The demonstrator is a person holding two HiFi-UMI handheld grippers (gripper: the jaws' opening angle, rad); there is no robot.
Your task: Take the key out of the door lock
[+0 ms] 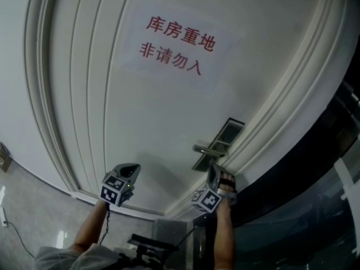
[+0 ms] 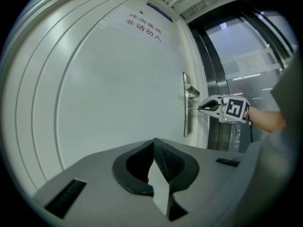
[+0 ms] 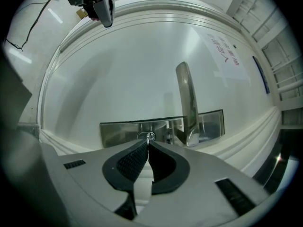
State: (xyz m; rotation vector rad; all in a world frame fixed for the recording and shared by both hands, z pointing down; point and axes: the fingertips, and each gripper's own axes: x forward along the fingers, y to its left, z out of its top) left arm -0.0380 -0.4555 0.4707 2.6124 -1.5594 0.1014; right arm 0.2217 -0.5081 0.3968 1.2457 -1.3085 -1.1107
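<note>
Right gripper (image 3: 147, 144) jaws pinched together on the key (image 3: 148, 136), which sits in the lock plate (image 3: 118, 130) dead ahead of the tips, shank square to the door (image 3: 123, 70), so the pull likely runs straight back; left gripper (image 2: 154, 143), closed on nothing, well apart.

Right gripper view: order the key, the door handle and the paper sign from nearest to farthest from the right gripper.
1. The key: at the right gripper's tips.
2. The door handle: just right of the key.
3. The paper sign: farthest, upper right on the door.
</note>
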